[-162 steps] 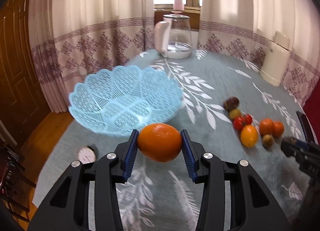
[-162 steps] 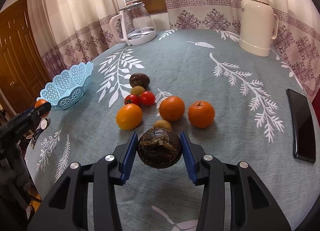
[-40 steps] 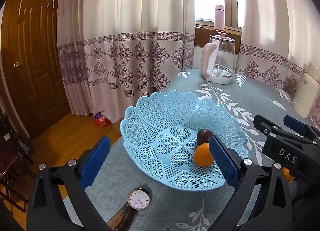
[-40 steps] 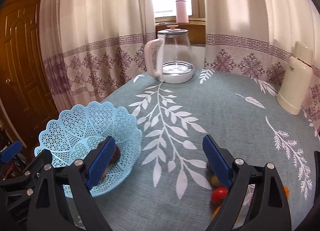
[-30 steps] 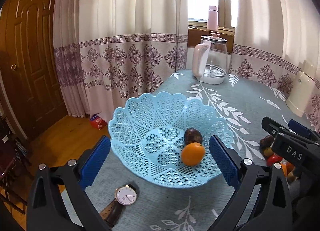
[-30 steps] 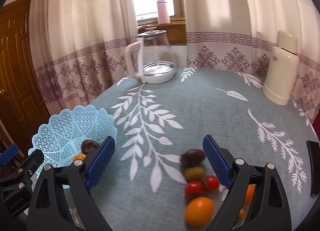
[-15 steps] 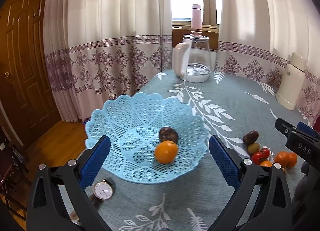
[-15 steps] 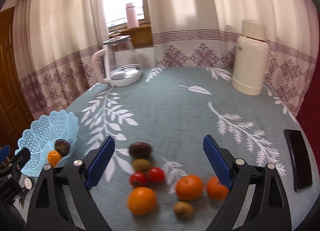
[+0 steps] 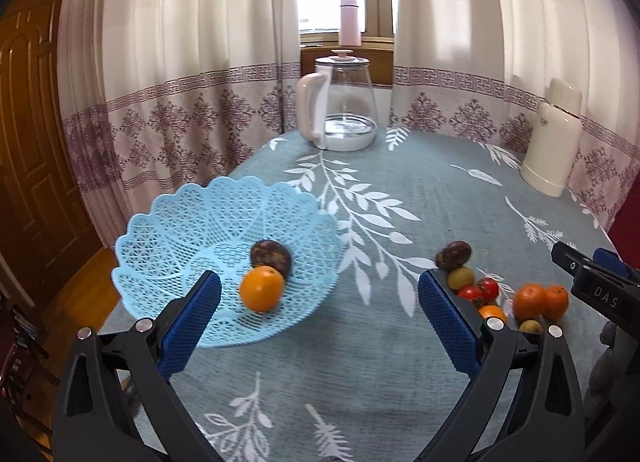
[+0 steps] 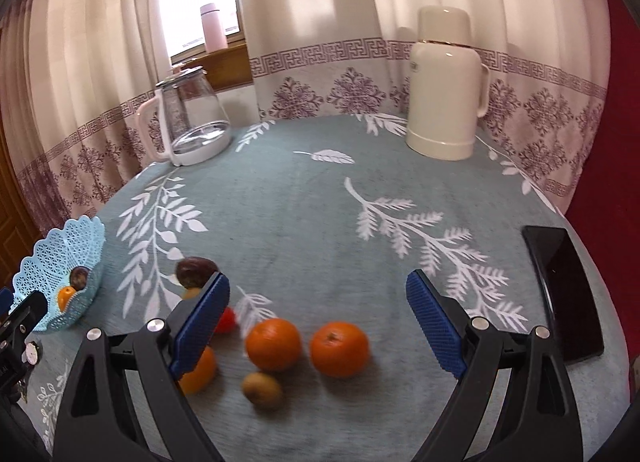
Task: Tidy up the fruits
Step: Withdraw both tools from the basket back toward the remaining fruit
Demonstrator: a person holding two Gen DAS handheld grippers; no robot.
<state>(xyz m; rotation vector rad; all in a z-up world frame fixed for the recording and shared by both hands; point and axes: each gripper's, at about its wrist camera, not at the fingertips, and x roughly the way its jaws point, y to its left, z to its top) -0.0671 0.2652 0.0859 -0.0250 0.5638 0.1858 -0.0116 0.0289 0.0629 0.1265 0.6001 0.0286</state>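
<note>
Fruits sit in two places: some in the blue basket (image 9: 168,222), the rest loose on the tablecloth (image 9: 380,362) to the right of the basket. We see the left gripper (image 9: 320,318) with jaws spread wide, holding nothing, hanging over the cloth just right of the basket's near rim; its blue pads (image 9: 188,318) frame the basket's right half. Inside the basket we count an orange (image 9: 261,288) touching a dark brown fruit (image 9: 271,256) behind it. The right gripper (image 10: 318,326) is also wide apart and empty, above the loose pile well right of the basket. Between its fingers lie two tangerines (image 10: 273,344) side by side, with a small kiwi (image 10: 263,384) just in front of them. Toward the basket side, partly hidden by the left finger, we make out another orange fruit (image 10: 200,370), a red tomato (image 10: 227,320), a greenish fruit (image 10: 191,293) and a dark purple-brown fruit (image 10: 196,271). A wristwatch (image 10: 31,353) lies beside the basket's near edge. Farther back from the basket stands a glass kettle (image 9: 344,102) with a pink handle, a cream thermos (image 10: 444,90) far across the table from the basket, and a black phone (image 10: 564,290) at the table edge opposite the basket. A pink bottle (image 9: 349,22) stands on the windowsill behind the kettle.
</note>
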